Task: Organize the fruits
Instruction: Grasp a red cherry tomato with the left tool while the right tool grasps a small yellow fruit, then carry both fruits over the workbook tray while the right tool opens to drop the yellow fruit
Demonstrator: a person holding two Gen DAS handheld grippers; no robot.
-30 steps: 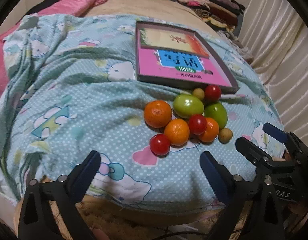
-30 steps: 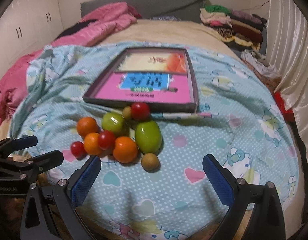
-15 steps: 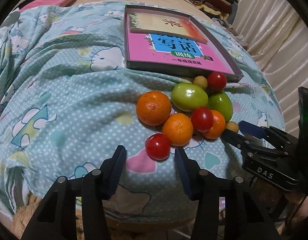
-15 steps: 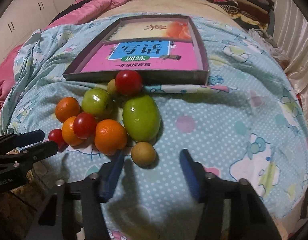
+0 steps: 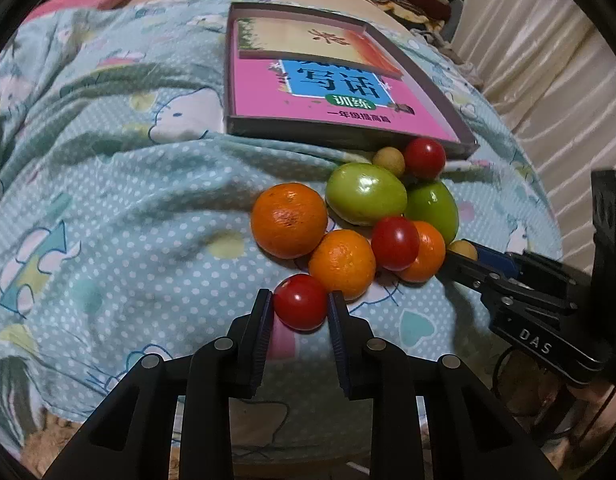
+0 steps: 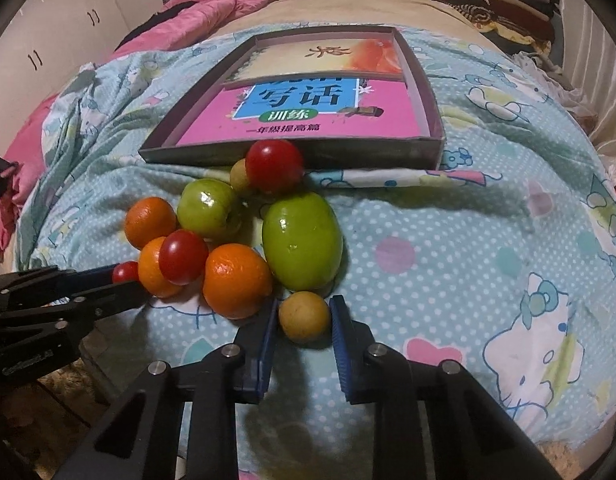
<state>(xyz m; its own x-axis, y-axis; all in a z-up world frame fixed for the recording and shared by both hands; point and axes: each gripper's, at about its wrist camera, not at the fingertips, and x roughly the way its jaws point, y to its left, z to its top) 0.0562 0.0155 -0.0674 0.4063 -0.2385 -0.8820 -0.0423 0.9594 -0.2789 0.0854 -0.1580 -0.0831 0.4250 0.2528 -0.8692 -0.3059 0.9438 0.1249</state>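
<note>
Your left gripper (image 5: 300,307) clamps the nearest cherry tomato (image 5: 300,301), on the fruit pile's (image 5: 359,216) side away from the box (image 5: 327,80). Your right gripper (image 6: 304,317) brackets the small yellow fruit (image 6: 304,316) beside the pile; contact looks likely, not certain.

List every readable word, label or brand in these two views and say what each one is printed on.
"DAS": on the right gripper body, left wrist view.
"写话": blue panel of the pink book in the box.
"训练": green oval below it.
"一年级提高篇": black line beneath; small, uncertain reading.
Embossed label on the left gripper body: too blurred.
</note>
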